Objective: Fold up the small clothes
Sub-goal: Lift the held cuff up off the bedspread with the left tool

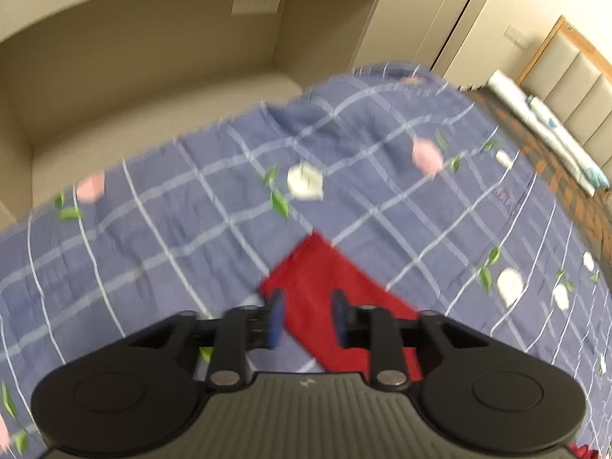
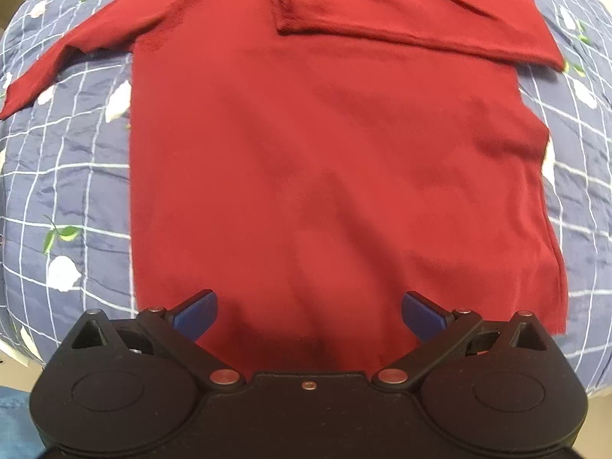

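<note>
Right wrist: red sweater (image 2: 325, 160) flat on checked bedspread (image 2: 69, 176) — unobstructed.

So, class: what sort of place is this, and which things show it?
Probably a bedroom: a blue checked floral bedspread carries the red long-sleeved top, with a padded beige headboard and a rolled pale quilt beside it.

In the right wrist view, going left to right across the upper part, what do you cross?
Checked blue bedspread → outstretched sleeve → red sweater body → sleeve folded across the chest → bedspread again.
</note>
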`<state>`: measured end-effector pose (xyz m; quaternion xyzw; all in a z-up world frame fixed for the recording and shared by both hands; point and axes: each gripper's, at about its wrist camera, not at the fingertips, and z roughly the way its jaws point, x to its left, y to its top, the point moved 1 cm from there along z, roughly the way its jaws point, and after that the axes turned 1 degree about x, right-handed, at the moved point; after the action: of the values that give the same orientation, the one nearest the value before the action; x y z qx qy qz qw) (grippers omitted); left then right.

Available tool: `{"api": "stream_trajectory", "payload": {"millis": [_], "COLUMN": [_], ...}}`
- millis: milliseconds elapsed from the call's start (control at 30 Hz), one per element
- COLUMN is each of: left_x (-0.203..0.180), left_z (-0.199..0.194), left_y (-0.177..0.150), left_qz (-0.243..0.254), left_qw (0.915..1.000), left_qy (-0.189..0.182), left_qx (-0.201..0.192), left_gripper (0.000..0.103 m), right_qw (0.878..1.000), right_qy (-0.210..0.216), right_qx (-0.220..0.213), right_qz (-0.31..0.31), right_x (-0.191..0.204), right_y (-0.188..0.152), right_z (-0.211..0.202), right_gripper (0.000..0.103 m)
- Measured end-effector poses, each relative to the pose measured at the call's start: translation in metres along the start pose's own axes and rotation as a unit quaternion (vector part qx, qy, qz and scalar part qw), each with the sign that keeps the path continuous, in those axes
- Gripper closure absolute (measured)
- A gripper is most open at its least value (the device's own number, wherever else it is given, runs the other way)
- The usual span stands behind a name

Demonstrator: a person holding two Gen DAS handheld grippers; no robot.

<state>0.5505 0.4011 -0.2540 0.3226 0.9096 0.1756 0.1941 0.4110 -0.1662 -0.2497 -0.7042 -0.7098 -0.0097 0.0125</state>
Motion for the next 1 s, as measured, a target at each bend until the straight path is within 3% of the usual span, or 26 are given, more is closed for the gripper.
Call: {"api": "stream_trajectory", "payload": {"millis": [167, 433, 500, 567, 667, 867, 1000], "left_x": [0.002, 0.011, 0.015, 0.019, 0.02, 0.009, 0.01], "left_z": [0.022, 0.048, 0.055, 0.062, 0.064, 0.04, 0.012], "left_y": [-0.019, -0.012, -0.006, -0.002, 0.0, 0.004, 0.012], "left_qz": [-0.014, -0.07, -0.095, -0.12, -0.131, -0.098, -0.103], "left_qw": [0.9994, 0.9963, 0.994, 0.9911, 0.9901, 0.9949, 0.9925], "left_qy": [0.009, 0.015, 0.007, 0.003, 0.002, -0.023, -0.035], "left_qx": [0.031, 0.049, 0.052, 0.058, 0.05, -0.01, -0.055], "left_gripper": [0.046, 0.045, 0.052, 0.082, 0.1, 0.102, 0.102], "right_qw": [1.0, 1.0, 1.0, 1.0, 1.0, 1.0, 1.0], "right_qy": [-0.005, -0.007, -0.007, -0.006, -0.005, -0.003, 0.002], "right_qx": [0.006, 0.002, 0.006, 0.011, 0.012, 0.009, 0.005], "right_qz": [0.014, 0.016, 0.012, 0.007, 0.003, 0.008, 0.006], "right_x": [-0.009, -0.01, -0.008, -0.006, -0.005, -0.006, -0.004], "right_y": [-0.004, 0.011, 0.014, 0.017, 0.021, 0.031, 0.031], "right_z": [0.001, 0.002, 0.004, 0.005, 0.005, 0.004, 0.002], "right_gripper": [0.001, 0.001, 0.001, 0.001, 0.001, 0.001, 0.001]}}
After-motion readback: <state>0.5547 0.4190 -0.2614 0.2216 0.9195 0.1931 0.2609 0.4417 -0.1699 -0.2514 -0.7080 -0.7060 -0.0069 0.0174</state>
